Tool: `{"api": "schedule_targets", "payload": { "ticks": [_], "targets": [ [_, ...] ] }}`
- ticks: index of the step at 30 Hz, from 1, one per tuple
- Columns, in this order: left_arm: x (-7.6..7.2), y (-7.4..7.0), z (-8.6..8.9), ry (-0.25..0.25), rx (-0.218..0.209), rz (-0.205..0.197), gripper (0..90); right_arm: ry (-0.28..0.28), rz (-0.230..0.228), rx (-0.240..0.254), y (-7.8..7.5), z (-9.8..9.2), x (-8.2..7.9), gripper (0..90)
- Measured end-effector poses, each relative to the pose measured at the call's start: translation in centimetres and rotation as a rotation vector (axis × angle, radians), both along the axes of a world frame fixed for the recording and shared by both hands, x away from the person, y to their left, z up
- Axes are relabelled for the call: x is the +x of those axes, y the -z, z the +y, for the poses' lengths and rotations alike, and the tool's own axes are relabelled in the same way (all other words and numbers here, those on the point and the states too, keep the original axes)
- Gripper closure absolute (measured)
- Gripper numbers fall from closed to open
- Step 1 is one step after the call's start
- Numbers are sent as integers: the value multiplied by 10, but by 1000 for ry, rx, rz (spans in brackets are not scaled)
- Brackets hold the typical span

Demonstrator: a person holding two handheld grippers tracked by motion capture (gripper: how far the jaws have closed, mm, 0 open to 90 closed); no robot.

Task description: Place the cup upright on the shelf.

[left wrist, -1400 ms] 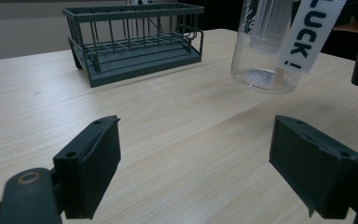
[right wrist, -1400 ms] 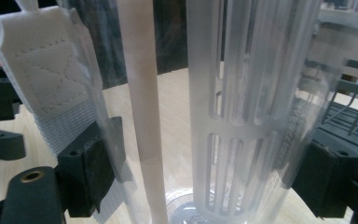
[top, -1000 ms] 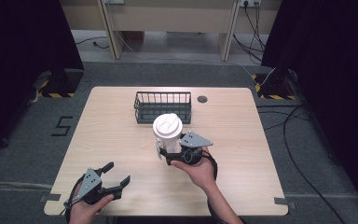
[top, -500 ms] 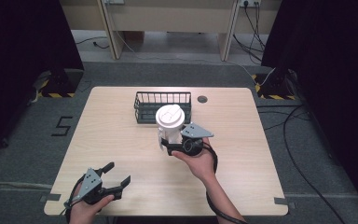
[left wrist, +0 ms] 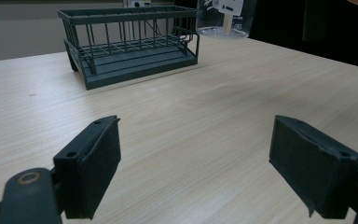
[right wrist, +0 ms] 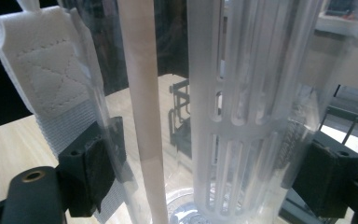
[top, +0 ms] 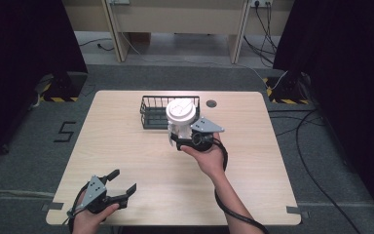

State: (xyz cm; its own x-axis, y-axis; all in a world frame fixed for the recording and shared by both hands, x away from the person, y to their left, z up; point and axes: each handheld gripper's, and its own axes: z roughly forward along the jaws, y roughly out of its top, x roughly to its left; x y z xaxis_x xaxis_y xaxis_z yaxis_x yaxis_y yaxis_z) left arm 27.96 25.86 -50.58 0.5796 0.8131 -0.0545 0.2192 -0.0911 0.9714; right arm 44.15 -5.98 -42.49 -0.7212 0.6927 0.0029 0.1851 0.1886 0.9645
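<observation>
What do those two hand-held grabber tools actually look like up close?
Each is a black tool with two blocky black jaws faced with flat dark pads. The left gripper and right gripper both carry a grey three-cornered plate on top. A black cable trails from each; the right one loops along the bare forearm. A brass-coloured ring sits at a jaw joint. No sleeves are visible.

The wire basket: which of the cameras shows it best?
The left gripper view: the wire basket stands whole and unblocked on the table. In the high view it is partly hidden by the clear cup. The right gripper view catches only bits through the cup.
</observation>
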Motion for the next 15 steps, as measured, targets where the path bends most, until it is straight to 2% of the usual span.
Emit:
{"api": "schedule_targets", "payload": {
  "ticks": [9,15],
  "targets": [
    [0,0,-1,1,1,0,160,24,-21,2,-15,3,14,185],
    [0,0,-1,4,3,0,160,44,-19,16,-20,4,23,185]
  ]
}}
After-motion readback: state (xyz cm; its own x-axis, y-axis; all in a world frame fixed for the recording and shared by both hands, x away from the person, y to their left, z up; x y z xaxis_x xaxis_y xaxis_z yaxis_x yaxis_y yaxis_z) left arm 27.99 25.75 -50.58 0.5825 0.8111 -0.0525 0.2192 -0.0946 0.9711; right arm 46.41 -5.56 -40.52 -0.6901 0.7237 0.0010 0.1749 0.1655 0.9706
